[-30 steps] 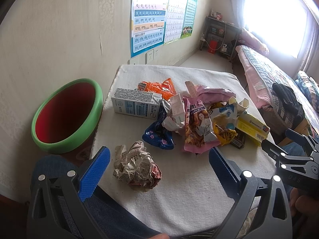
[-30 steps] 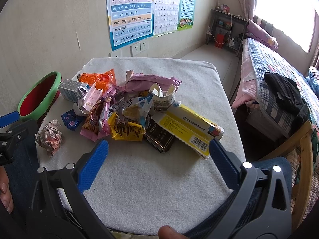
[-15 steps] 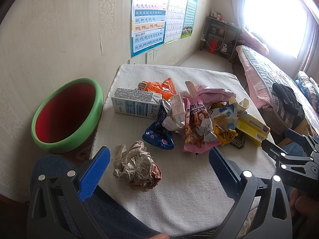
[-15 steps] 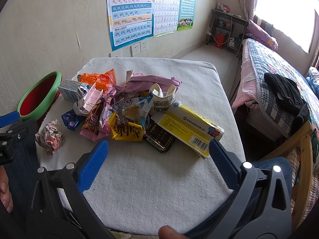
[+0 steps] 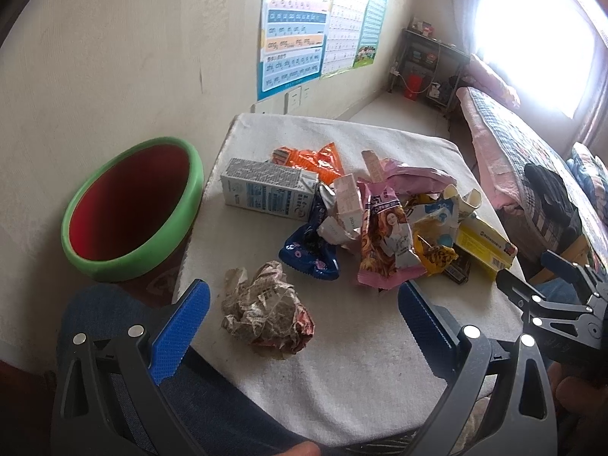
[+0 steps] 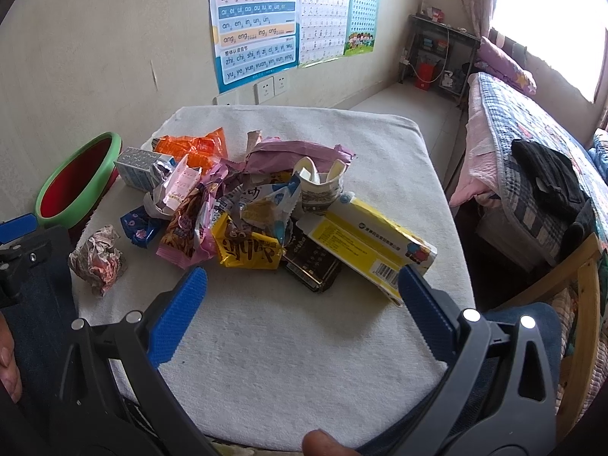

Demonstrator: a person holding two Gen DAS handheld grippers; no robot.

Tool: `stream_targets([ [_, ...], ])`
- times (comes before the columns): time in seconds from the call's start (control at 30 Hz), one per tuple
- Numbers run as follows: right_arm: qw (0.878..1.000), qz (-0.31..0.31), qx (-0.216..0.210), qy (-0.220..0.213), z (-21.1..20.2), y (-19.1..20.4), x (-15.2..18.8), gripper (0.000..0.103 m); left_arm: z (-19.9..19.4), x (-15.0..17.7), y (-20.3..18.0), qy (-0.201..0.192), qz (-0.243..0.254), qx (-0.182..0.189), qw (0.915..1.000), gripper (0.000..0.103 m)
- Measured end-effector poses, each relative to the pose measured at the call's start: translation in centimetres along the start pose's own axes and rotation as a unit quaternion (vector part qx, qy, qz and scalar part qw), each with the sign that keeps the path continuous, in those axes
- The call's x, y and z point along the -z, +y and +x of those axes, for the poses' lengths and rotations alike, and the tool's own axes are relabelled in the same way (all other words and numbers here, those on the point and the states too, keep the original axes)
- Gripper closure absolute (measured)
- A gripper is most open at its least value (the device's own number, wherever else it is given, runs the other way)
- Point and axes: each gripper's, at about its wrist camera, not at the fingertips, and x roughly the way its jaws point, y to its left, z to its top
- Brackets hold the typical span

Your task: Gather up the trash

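Observation:
A pile of trash lies on a white-clothed table: a crumpled paper ball, a milk carton, an orange wrapper, a blue wrapper, a pink snack bag and a yellow box. A red bin with a green rim stands left of the table. My left gripper is open, just short of the paper ball. My right gripper is open and empty, short of a yellow wrapper and a black packet.
A wall with posters runs behind the table. A bed stands to the right, with a wooden frame near the table's right edge. A small shelf stands in the far corner.

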Motion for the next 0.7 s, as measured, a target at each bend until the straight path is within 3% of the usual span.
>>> stream_targets([
  [0.33,0.998,-0.029,-0.045,0.042,3.0,2.0,-0.7,0.004,2.4,0.1,2.3,0.094,-0.051,0.009,0.9942,0.008],
  [0.7,0.993,-0.082,-0.035,0.075,7.4,3.7,-1.9,0.004,7.0,-0.9,1.8,0.169,-0.025,0.004,0.9853,0.009],
])
